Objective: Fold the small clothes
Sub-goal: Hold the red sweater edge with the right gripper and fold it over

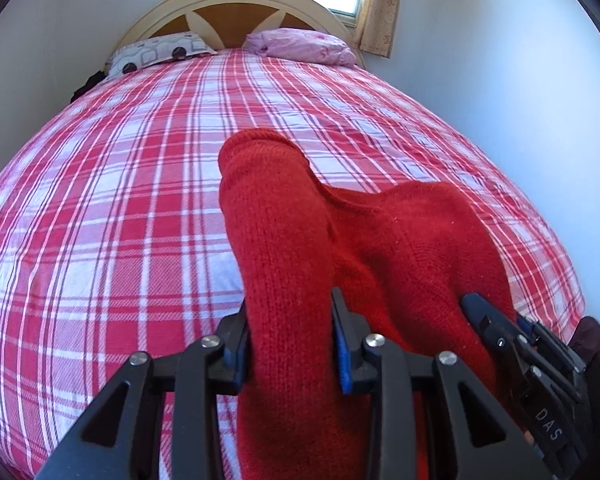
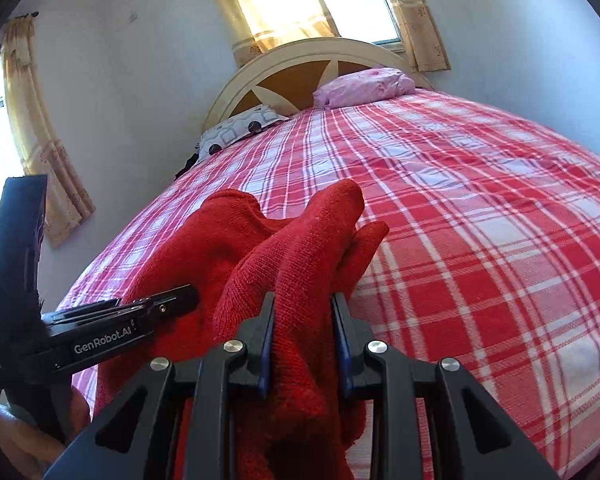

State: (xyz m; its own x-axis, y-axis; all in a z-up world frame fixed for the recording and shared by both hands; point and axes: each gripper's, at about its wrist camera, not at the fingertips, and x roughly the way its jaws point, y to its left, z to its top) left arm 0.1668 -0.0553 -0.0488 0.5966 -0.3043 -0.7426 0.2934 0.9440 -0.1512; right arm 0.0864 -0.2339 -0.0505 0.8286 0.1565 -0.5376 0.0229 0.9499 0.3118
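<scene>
Plaid bed [image 1: 120, 208] used as folding surface | red knit garment [image 1: 284, 240] pinched by left gripper [image 1: 290, 344] and right gripper [image 2: 304, 344], raised above bed so it hangs free for folding

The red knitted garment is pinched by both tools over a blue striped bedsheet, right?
Not quite: the sheet is red-and-white plaid, as the left wrist view shows. The red knitted garment is indeed pinched by both the left tool and right tool.
</scene>
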